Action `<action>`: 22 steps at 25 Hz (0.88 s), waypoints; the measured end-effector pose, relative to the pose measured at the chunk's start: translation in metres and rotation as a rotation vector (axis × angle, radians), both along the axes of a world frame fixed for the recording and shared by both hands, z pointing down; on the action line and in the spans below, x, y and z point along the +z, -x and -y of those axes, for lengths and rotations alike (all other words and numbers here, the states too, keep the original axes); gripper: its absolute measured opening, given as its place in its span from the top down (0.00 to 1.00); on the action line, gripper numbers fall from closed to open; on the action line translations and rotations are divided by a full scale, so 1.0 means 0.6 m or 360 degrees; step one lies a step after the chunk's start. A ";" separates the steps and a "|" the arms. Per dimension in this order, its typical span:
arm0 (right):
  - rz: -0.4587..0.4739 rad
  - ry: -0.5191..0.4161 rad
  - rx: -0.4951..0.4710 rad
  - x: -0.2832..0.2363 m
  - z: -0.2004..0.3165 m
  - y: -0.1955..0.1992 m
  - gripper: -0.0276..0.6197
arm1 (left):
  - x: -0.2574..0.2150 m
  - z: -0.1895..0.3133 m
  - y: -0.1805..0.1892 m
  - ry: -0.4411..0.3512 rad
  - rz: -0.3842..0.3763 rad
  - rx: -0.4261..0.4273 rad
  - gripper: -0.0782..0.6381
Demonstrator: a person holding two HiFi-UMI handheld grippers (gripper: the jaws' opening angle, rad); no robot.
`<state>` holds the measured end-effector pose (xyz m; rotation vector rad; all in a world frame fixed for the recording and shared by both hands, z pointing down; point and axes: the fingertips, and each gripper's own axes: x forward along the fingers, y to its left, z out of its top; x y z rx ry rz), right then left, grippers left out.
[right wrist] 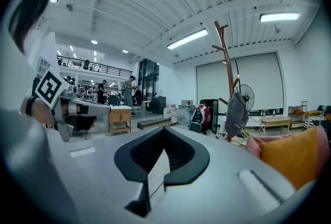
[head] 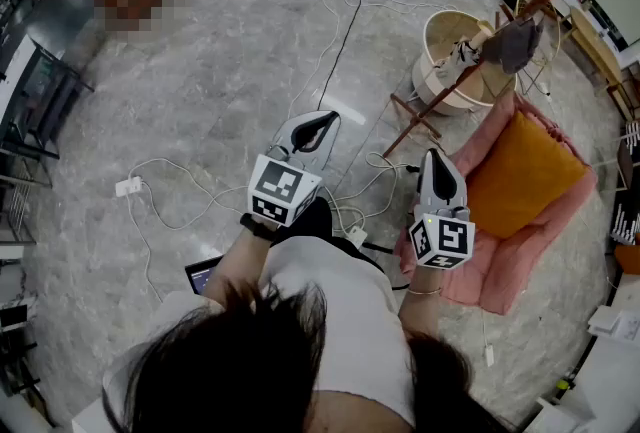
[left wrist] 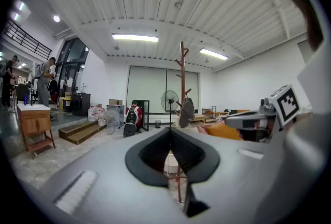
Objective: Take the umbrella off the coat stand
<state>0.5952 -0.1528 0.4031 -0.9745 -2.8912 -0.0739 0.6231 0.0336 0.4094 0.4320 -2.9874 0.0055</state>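
The wooden coat stand (head: pixel 470 71) leans across the upper right of the head view, well beyond both grippers. A grey folded umbrella (head: pixel 512 43) hangs from one of its pegs as a limp bundle. It also hangs from the stand (left wrist: pixel 182 78) far ahead in the left gripper view (left wrist: pixel 186 110), and to the right of centre in the right gripper view (right wrist: pixel 236 114). My left gripper (head: pixel 330 116) and right gripper (head: pixel 436 153) are held side by side in front of the person. Both point roughly level toward the stand, shut and holding nothing.
A white round tub (head: pixel 448 61) stands at the foot of the stand. A pink armchair (head: pixel 520 261) with an orange cushion (head: pixel 520 176) is on the right. White cables (head: pixel 170 191) and power strips lie across the marble floor. A standing fan (left wrist: pixel 169 101) is behind the stand.
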 end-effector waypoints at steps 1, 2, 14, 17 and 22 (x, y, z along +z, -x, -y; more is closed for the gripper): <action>0.0007 0.0011 0.0012 -0.002 0.001 0.000 0.95 | 0.001 0.001 -0.001 0.0003 -0.0003 0.0005 0.81; 0.0014 0.0022 0.0020 -0.003 0.002 0.000 0.95 | 0.002 0.002 -0.001 0.0005 -0.0004 0.0009 0.81; 0.0093 0.0070 -0.0057 -0.027 -0.049 0.065 0.94 | 0.010 -0.041 0.067 -0.0009 0.0001 -0.0019 0.81; 0.0091 0.0076 -0.0074 -0.031 -0.078 0.108 0.88 | 0.018 -0.067 0.115 -0.0020 -0.0007 -0.0006 0.81; 0.0021 0.0061 -0.0073 -0.019 -0.145 0.205 0.80 | 0.029 -0.125 0.218 -0.0037 -0.0044 0.0033 0.81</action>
